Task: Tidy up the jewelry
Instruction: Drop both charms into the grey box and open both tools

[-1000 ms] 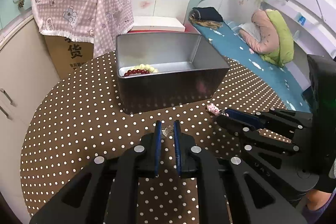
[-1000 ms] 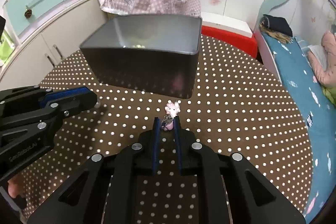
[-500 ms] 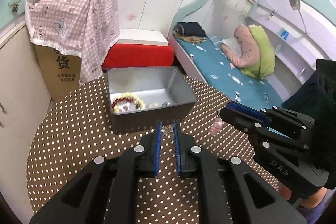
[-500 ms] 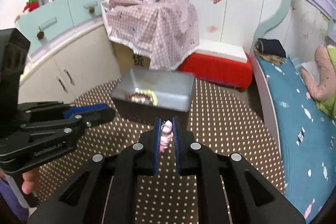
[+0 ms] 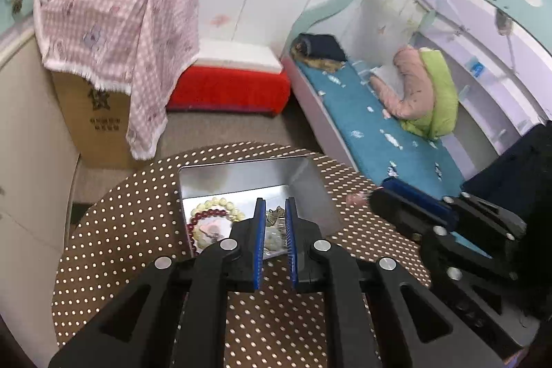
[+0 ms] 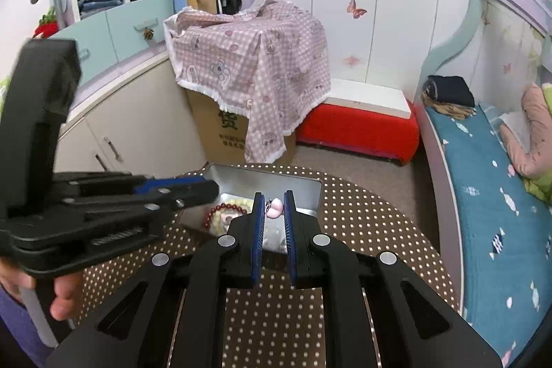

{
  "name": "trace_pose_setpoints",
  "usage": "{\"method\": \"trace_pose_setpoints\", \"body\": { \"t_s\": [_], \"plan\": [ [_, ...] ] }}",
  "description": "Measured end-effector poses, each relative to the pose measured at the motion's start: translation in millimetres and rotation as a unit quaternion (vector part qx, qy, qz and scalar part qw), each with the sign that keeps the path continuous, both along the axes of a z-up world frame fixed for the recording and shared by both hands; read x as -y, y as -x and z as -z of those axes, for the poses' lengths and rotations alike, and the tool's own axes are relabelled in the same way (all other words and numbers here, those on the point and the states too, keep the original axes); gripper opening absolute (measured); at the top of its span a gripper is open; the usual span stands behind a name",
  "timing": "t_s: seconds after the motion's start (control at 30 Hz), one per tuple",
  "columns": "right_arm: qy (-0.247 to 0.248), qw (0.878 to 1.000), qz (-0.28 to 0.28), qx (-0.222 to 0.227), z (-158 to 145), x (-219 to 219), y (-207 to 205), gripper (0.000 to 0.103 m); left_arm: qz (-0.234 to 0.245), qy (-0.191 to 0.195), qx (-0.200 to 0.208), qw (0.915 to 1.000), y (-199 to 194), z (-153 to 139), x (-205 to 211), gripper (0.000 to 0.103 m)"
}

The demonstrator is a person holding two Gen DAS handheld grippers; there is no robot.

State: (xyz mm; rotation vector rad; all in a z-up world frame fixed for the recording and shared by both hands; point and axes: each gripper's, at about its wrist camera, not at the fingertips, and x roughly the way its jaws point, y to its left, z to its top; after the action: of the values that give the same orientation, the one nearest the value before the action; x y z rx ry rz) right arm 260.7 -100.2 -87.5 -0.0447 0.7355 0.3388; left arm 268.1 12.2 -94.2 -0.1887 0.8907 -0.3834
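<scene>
My left gripper (image 5: 275,211) is shut on a small silver butterfly charm (image 5: 274,215), held high above the grey metal tin (image 5: 241,175). Inside the tin lie a red bead bracelet (image 5: 210,214) and a pale yellow bead bracelet (image 5: 220,203). My right gripper (image 6: 274,207) is shut on a small pink charm (image 6: 275,208) with a metal clasp, also above the tin (image 6: 262,176). In the left wrist view the right gripper (image 5: 390,195) comes in from the right; in the right wrist view the left gripper (image 6: 203,188) reaches in from the left, over the tin's left part.
The tin stands on a round table with a brown polka-dot cloth (image 5: 120,230). Beyond it are a cardboard box under a pink checked cloth (image 6: 255,64), a red bench (image 6: 358,126), cupboards at left and a bed with a blue cover (image 5: 372,126) at right.
Both grippers rose from the tabletop with their charms and now hang over the tin, which looks smaller and lower in both views. Its inside with the bracelets has come into sight.
</scene>
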Motion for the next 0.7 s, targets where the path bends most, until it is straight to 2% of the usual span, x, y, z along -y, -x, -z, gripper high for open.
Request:
{"method": "trace_pose_setpoints", "body": {
  "t_s": [0.2,0.4,0.47,0.53,0.7],
  "plan": [
    [0.003,1.0,-0.002,-0.025,25.4,-7.5,-26.5,0.012,-0.009,-0.002,-0.039,0.9992,-20.0,30.1,-3.7,0.01],
    [0.003,0.998,-0.002,-0.055,53.9,-11.2,-42.4,0.012,-0.014,-0.002,-0.054,0.9985,-26.3,46.1,-6.1,0.011],
    [0.002,0.998,0.0,-0.061,60.4,-10.9,-44.1,0.012,-0.015,-0.001,-0.058,0.9982,-27.1,48.9,-6.6,0.016],
    [0.002,0.998,0.001,-0.064,64.2,-10.6,-44.8,0.012,-0.019,-0.001,-0.051,0.9985,-25.4,47.4,-7.6,0.03],
    [-0.005,0.998,0.006,-0.065,65.0,-7.5,-45.1,0.012,-0.016,-0.004,-0.042,0.999,-18.1,40.8,-4.4,0.032]
  ]
}}
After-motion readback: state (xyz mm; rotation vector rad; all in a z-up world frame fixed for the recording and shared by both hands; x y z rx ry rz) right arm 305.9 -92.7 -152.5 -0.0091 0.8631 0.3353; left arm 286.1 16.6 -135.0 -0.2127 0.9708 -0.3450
